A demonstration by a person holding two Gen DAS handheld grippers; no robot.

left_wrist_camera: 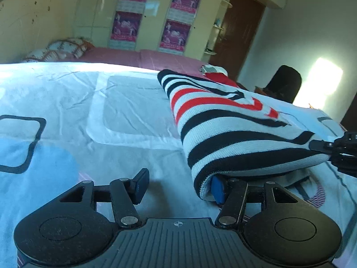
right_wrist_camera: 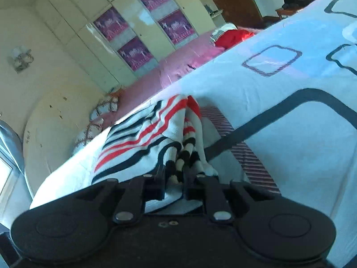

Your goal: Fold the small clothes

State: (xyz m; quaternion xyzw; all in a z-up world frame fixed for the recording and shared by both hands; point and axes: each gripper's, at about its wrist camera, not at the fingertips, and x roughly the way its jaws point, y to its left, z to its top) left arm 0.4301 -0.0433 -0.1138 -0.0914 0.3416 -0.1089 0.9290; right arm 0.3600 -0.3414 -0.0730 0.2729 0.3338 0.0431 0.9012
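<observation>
Two tongs work our soft, floppy striped sweater (left_wrist_camera: pixel 234 134) on the bed (left_wrist_camera: pixel 89 111): right tongs (right_wrist_camera: pixel 175 178) pinch its bunched edge, left tongs (left_wrist_camera: pixel 178 187) gape; grip corners.

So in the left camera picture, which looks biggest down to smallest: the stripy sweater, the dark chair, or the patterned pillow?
1. Stripy sweater, but it's nearest the camera.
2. and 3. Patterned pillow and dark chair look alike; both are far away, so I can't rank them.

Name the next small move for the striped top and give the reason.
Probably close the left gripper on the striped top's near edge. Its jaws stand wide open, one finger tucked under the fold, while the right gripper already pinches bunched fabric, so only one side is held.
</observation>
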